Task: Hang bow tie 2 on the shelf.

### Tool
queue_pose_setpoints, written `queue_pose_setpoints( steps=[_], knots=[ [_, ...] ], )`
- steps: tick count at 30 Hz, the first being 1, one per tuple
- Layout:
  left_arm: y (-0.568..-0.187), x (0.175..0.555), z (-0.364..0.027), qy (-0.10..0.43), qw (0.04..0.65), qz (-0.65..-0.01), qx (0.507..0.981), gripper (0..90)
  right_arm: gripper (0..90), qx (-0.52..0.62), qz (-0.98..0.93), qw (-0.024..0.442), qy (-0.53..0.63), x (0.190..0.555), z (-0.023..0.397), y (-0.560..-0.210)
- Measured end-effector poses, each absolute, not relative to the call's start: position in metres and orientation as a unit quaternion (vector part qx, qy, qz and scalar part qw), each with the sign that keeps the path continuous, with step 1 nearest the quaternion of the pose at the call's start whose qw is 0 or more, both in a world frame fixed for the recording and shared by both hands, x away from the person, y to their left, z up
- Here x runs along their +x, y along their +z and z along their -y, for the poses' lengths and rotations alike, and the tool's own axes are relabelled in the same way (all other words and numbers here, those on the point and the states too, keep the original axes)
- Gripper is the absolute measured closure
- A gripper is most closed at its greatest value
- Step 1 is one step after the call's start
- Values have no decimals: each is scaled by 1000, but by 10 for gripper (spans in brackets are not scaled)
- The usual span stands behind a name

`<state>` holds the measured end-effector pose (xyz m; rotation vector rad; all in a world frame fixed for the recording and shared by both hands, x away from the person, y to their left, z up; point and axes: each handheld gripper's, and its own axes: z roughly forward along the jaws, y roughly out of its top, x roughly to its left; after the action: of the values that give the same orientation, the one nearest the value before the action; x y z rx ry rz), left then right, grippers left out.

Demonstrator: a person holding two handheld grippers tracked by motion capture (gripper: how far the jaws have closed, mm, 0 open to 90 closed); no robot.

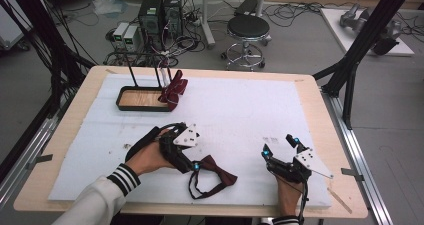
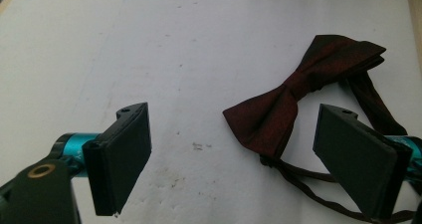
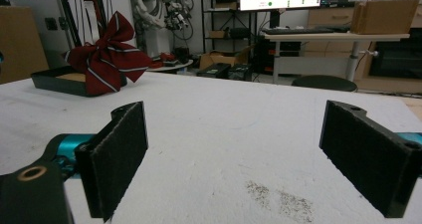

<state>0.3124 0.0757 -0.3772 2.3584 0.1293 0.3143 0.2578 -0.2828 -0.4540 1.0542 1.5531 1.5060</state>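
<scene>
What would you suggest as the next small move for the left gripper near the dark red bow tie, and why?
Probably ease the left gripper toward the bow tie and centre its open fingers on the knot. The tie lies flat on the white mat, off to one finger's side, not yet gripped.

A black metal tray with a wooden floor and upright rods [image 1: 131, 105] sits at the far left of the white foam-covered surface [image 1: 240, 110]. A red ribbon bow with white stripes [image 1: 175, 91] hangs over the tray's right end. Beyond the surface, a black round stool [image 1: 248, 27] stands on the floor, with two dark computer towers [image 1: 160, 12] left of it.
</scene>
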Motion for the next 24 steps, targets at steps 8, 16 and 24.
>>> queue_pose_setpoints(
  steps=[8,16,24],
  knots=[
    [-385,314,-60,102,339,-15,935,226,109,407,-601,362,584,258,283,-454],
    [-396,318,-54,67,310,0,948,288,109,411,-600,358,586,258,283,-454],
    [-406,320,-48,43,284,7,958,338,109,414,-599,355,587,257,283,-454]
  ],
)
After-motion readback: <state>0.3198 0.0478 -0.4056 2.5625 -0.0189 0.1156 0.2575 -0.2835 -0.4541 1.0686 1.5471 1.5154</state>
